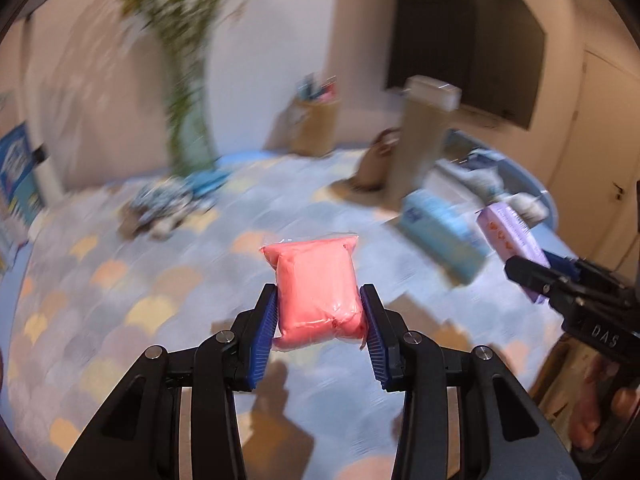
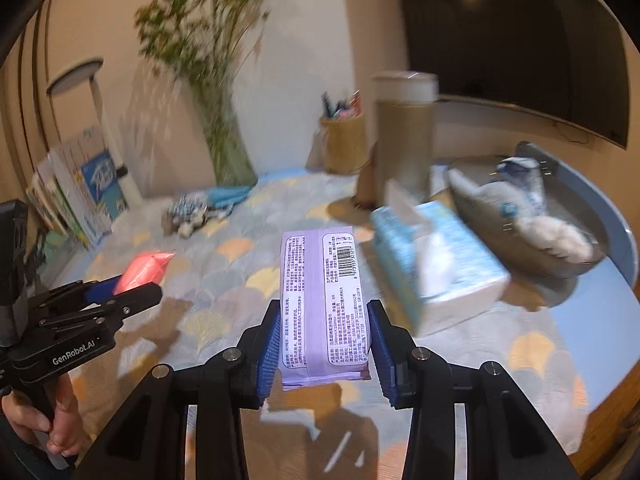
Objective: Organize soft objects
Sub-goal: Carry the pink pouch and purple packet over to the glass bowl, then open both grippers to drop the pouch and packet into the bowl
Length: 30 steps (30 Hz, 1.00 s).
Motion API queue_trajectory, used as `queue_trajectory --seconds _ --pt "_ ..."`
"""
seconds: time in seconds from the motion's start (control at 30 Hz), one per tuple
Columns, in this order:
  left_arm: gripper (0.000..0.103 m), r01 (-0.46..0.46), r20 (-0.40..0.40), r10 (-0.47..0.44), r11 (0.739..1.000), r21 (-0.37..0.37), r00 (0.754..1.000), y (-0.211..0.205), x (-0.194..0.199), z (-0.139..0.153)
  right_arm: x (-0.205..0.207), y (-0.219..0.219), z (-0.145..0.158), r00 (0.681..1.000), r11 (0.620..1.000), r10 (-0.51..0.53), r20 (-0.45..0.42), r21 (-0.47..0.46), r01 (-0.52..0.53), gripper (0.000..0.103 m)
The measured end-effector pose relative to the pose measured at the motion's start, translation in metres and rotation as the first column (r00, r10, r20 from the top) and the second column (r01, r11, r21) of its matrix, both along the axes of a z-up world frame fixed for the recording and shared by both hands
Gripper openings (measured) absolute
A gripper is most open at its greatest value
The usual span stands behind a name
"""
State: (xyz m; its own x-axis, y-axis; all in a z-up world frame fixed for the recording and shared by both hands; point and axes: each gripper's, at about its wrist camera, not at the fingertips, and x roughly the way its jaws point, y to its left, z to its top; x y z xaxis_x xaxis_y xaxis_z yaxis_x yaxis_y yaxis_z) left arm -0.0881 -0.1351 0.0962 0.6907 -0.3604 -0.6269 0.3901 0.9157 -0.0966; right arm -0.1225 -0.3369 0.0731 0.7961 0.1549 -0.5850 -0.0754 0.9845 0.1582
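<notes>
Right wrist view shows the right gripper [image 2: 324, 344] pinching a lilac wipes packet [image 2: 320, 308] by its sides, label up, held clear above the table cover [image 2: 224, 280], a cloth of pastel scallops. Left of the packet, the left gripper [image 2: 132, 292] clamps a pink bag [image 2: 142, 266]; in the left wrist view its blue pads [image 1: 266, 332] press into that pink bag [image 1: 316, 296], held above the cloth too. Just right of the packet and beyond it lies a blue tissue box [image 2: 436, 264], then a grey basket [image 2: 532, 220] of soft things near the table's curved blue edge [image 2: 624, 240]. Open cloth stretches ahead of the packet to a small crumpled heap [image 2: 192, 212]. Farther back stand a tall canister [image 2: 404, 128], a woven pot [image 2: 344, 140], a glass vase [image 2: 228, 144] of green branches, and the wall.
</notes>
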Motion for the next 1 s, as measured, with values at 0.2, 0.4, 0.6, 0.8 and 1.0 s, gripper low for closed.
queue_trajectory --seconds 0.2,0.4,0.6,0.8,1.0 --pt "0.038 0.146 0.087 -0.149 0.989 0.032 0.985 -0.085 -0.001 0.037 -0.021 -0.067 0.024 0.99 0.993 -0.098 0.097 0.068 0.092 0.041" --pt "0.038 0.263 0.099 -0.266 0.964 0.04 0.959 -0.171 0.031 0.061 -0.02 -0.161 0.048 0.953 0.96 -0.268 0.143 0.122 0.252 0.041" --pt "0.038 0.325 0.062 -0.327 0.945 0.037 0.943 -0.249 0.072 0.056 0.014 -0.243 0.053 0.915 0.913 -0.394 0.09 0.157 0.377 0.041" --pt "0.054 0.35 0.018 -0.35 0.936 0.04 0.936 -0.3 0.111 0.047 0.068 -0.287 0.044 0.906 0.887 -0.423 -0.011 0.199 0.416 0.041" --pt "0.074 0.371 -0.07 -0.367 0.927 0.055 0.927 -0.303 0.114 0.03 0.087 -0.301 0.023 0.914 0.884 -0.379 -0.143 0.235 0.403 0.061"
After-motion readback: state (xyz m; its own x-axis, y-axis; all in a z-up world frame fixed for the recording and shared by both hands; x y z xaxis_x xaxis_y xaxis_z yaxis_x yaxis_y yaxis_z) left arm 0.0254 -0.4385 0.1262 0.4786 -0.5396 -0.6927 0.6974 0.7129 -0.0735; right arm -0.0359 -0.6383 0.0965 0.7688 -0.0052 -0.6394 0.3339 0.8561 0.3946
